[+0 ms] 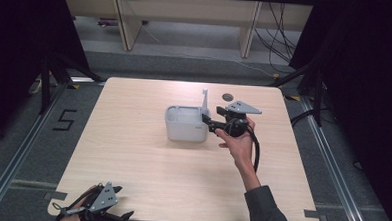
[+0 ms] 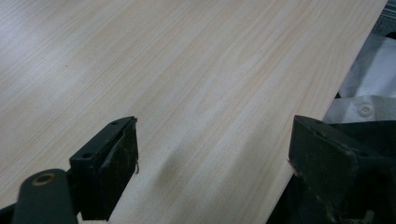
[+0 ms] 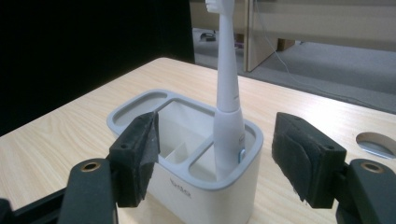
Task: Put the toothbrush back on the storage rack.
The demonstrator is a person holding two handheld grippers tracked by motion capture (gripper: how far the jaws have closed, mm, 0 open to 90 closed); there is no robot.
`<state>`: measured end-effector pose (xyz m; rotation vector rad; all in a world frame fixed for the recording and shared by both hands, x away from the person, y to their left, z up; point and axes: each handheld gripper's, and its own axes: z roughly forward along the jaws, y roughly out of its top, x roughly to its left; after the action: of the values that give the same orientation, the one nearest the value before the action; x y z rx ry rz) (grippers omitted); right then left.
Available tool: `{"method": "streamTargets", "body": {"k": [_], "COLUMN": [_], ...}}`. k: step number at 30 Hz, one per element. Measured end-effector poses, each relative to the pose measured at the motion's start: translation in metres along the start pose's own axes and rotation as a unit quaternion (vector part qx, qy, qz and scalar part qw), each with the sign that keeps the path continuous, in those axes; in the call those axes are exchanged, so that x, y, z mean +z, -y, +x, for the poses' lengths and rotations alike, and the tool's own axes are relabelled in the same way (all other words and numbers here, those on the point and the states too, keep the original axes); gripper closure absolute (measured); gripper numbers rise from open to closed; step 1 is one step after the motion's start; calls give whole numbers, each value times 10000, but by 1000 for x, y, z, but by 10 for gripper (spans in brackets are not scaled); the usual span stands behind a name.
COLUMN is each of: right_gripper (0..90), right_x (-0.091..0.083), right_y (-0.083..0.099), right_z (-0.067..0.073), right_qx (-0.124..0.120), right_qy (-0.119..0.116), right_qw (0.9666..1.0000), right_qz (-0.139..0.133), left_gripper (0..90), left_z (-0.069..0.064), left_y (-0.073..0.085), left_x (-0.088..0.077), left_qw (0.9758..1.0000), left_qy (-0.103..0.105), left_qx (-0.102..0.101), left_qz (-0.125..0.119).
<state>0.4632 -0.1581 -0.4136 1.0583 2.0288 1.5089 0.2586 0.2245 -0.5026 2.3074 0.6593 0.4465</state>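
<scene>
The toothbrush (image 3: 228, 93) stood upright in the holder (image 3: 196, 186), brush head pointing up. The right tool (image 3: 215, 158) was open around it without touching; the left tool (image 2: 215, 163) was open, empty.

A pale wooden table (image 1: 146, 178) carries a white holder (image 1: 186, 124) near its middle, toward the far side. A small round port (image 1: 227, 97) sits by the far edge.
</scene>
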Motion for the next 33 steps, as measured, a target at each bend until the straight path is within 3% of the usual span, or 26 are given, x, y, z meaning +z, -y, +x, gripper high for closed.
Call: {"method": "streamTargets", "body": {"k": [6,7,12,15,17,18,22,26,28,30,33], "right_gripper": [317,316,311,308,307,305,301,296,296,295,293], "right_x": [-5,-6,-10,-11,-12,-13,-14,-15,-16,-18,-19], "right_y": [2,3,5,5,7,7,9,11,11,11,13], "right_z": [0,0,3,1,4,3,2,5,5,8,8], "right_qx": [89,-12,60,-84,95,-8,-136,49,-98,59,-92], "right_qy": [-2,-36,-49,-42,-70,-105,-22,-130,-99,-126,-104], "right_qw": [9998,9999,9998,9999,9998,9997,9998,9995,9997,9996,9997], "right_qz": [171,127,161,135,169,198,169,272,188,254,224], "left_gripper": [157,157,157,157,157,157,157,157,157,157,157], "left_z": [-1,0,-2,0,-1,0,-1,0,-1,0,-1], "left_y": [0,0,0,-1,0,0,0,0,0,0,0], "left_x": [0,0,0,-1,-1,-1,-1,-1,-1,-1,0], "left_qw": [10000,10000,9999,10000,9999,10000,9999,10000,9999,10000,9999], "left_qy": [-10,-16,-15,-36,-8,-20,-15,-47,-14,-30,-31], "left_qx": [-47,-44,-80,-3,-72,-10,-68,-35,-66,-12,-65], "left_qz": [-40,-37,-69,-9,-74,-16,-82,-52,-89,-13,-82]}}
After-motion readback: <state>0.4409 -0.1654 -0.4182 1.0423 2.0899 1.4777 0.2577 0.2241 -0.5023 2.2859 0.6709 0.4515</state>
